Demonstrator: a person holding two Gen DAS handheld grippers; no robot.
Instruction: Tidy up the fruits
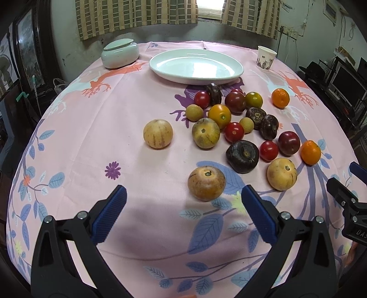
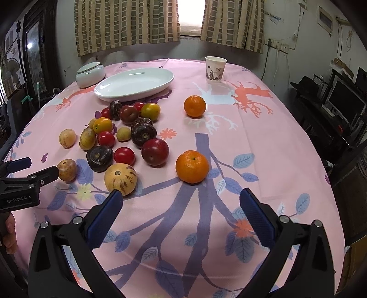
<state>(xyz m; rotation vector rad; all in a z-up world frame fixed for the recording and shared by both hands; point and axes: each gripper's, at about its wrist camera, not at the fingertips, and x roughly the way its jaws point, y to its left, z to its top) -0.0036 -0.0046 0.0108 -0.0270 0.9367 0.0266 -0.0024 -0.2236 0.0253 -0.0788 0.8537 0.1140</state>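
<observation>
Fruits ahead of both hand-held grippers

A white oval ceramic dish (image 1: 196,66) lies beyond the mixed fruit pile (image 1: 238,123); a round lidded pale-green jar (image 1: 120,53) sits left, a printed paper cup (image 1: 266,57) right.

A grey, stained plaster wall (image 2: 137,53) runs behind the table, hung with short checked curtains in tan and olive (image 2: 126,25). Between them a narrow window gap (image 2: 190,16) glares white with daylight (the brightest spot in the room). At the left stands a dark wooden cabinet with a glass door (image 1: 29,50). On the right, a dark low shelf unit (image 2: 339,114) holds a black monitor (image 2: 346,103), with white cables and wall sockets (image 2: 278,47) above it.
</observation>
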